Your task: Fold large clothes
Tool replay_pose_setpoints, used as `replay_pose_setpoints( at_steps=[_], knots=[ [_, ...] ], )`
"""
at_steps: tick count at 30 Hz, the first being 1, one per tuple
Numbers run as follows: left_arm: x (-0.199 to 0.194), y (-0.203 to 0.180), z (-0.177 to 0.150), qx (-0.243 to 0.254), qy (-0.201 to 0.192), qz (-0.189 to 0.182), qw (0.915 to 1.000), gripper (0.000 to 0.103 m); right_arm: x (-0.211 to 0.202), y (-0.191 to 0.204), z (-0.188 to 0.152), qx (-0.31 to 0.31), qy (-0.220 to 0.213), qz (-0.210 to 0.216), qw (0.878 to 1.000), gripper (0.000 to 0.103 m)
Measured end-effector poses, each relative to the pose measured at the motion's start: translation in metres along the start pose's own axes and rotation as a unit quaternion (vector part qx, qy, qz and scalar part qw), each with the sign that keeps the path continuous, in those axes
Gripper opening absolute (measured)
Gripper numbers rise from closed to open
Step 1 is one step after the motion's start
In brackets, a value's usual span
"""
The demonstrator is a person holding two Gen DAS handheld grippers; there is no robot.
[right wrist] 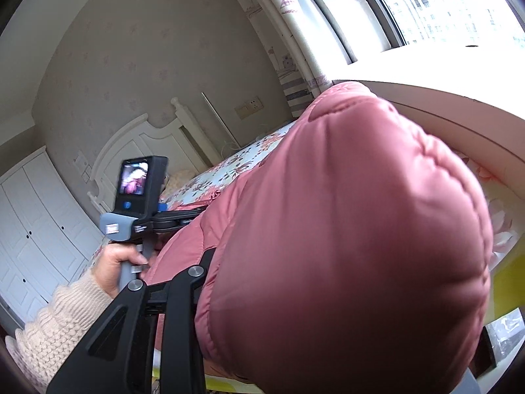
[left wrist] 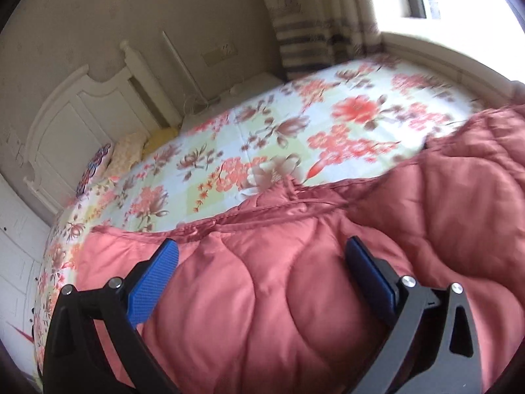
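A large pink quilted down coat (left wrist: 295, 279) lies on the bed with the floral sheet (left wrist: 262, 131). My left gripper (left wrist: 262, 256) is open, its blue pads (left wrist: 154, 282) spread just above the coat's near part, holding nothing. In the right wrist view a thick fold of the same coat (right wrist: 361, 229) is lifted and fills the frame, draped over my right gripper, whose fingertips are hidden under the fabric. The left gripper's body with its small screen (right wrist: 137, 180) shows to the left, held by a hand in a knitted sleeve.
A white headboard (left wrist: 82, 115) and pillows (left wrist: 128, 151) are at the bed's far end. A striped curtain (left wrist: 311, 42) and bright window (right wrist: 459, 3) are on the right. A white wardrobe (right wrist: 39, 229) stands at the left. A white ledge (right wrist: 459, 105) runs beside the bed.
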State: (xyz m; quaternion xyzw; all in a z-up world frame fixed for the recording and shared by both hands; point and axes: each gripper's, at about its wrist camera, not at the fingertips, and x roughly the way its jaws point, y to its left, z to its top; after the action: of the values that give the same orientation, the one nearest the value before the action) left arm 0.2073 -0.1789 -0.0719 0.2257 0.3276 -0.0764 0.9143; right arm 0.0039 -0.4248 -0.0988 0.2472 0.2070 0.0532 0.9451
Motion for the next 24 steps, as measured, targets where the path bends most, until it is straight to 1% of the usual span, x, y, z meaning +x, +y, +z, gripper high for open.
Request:
replay_pose_setpoints(
  at_steps=[1, 4, 6, 8, 10, 12, 21, 23, 24],
  knots=[
    [-0.013, 0.002, -0.006, 0.0, -0.012, -0.004, 0.9999, 0.101, 0.002, -0.002, 0.001, 0.002, 0.001, -0.001, 1.0, 0.038],
    [-0.025, 0.001, -0.024, 0.001, -0.018, -0.005, 0.9998, 0.101, 0.003, -0.005, -0.002, 0.009, 0.005, -0.005, 1.0, 0.039],
    [-0.023, 0.002, -0.035, -0.007, -0.022, -0.01, 0.9997, 0.101, 0.005, -0.006, -0.002, 0.013, 0.007, -0.007, 1.0, 0.039],
    [-0.02, 0.005, -0.042, -0.022, -0.027, -0.024, 0.9991, 0.101, 0.006, -0.005, -0.002, 0.009, 0.008, -0.01, 1.0, 0.039],
    [-0.018, 0.009, -0.044, -0.035, -0.028, -0.037, 0.9983, 0.101, 0.006, -0.002, 0.0, 0.002, 0.007, -0.014, 1.0, 0.039],
    [-0.016, 0.009, -0.045, -0.038, -0.027, -0.039, 0.9982, 0.101, 0.006, 0.001, 0.001, -0.002, 0.007, -0.017, 1.0, 0.039],
    [-0.015, 0.009, -0.048, -0.044, -0.03, -0.034, 0.998, 0.101, 0.008, 0.015, 0.008, -0.02, 0.0, -0.043, 0.999, 0.039],
    [-0.014, 0.009, -0.048, -0.044, -0.033, -0.028, 0.9981, 0.101, 0.007, 0.021, 0.009, -0.028, -0.004, -0.051, 0.998, 0.039],
    [-0.015, 0.007, -0.049, -0.041, -0.038, -0.019, 0.9983, 0.101, 0.007, 0.026, 0.011, -0.033, -0.007, -0.054, 0.998, 0.039]
  ],
)
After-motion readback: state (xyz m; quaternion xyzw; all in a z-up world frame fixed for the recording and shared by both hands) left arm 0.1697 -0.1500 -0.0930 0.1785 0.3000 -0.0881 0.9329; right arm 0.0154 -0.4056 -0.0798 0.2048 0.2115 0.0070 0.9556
